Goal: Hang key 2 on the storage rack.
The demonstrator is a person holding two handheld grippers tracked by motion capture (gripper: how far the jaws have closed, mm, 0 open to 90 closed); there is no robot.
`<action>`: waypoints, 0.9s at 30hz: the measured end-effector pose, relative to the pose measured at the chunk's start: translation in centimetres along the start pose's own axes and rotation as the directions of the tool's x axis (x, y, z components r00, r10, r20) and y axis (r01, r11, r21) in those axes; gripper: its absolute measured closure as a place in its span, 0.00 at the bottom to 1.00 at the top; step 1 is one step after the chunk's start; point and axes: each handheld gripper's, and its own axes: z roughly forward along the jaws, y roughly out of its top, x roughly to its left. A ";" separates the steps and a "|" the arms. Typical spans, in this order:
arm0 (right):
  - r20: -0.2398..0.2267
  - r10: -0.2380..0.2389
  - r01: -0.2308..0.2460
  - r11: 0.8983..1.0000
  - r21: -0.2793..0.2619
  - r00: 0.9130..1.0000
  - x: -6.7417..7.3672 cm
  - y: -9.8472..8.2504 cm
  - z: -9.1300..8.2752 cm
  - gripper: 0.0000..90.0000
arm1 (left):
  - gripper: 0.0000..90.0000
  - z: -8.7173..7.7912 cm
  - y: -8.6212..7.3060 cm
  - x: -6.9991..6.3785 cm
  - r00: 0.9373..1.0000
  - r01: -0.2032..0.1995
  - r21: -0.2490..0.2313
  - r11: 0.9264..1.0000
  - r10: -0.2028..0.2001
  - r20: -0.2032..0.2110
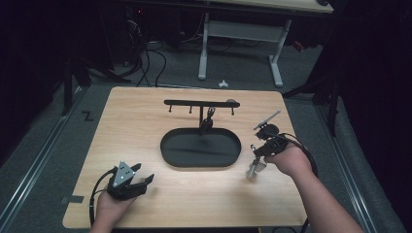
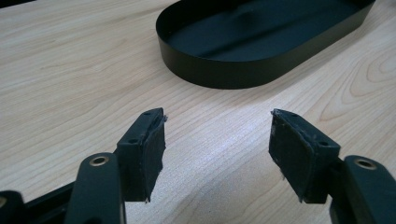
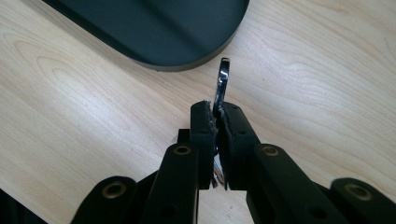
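No text, label, brand, number or sign can be read anywhere in these views.

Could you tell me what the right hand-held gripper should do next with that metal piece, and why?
Probably carry it toward the hook rack. The right hand-held gripper is shut on a thin metal piece beside the black tray, and the rack's hooks look mostly free.

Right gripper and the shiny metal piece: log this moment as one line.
right gripper: shut on metal piece, off the table | left gripper: open, nothing between jaws | black oval tray: empty | hook stand: behind tray
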 end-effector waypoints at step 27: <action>0.012 -0.060 0.061 0.995 -0.076 0.998 2.1 4.8 -3.4 0.94 | 0.41 -1.2 -0.7 0.3 1.000 0.015 0.008 1.000 -0.015 -0.021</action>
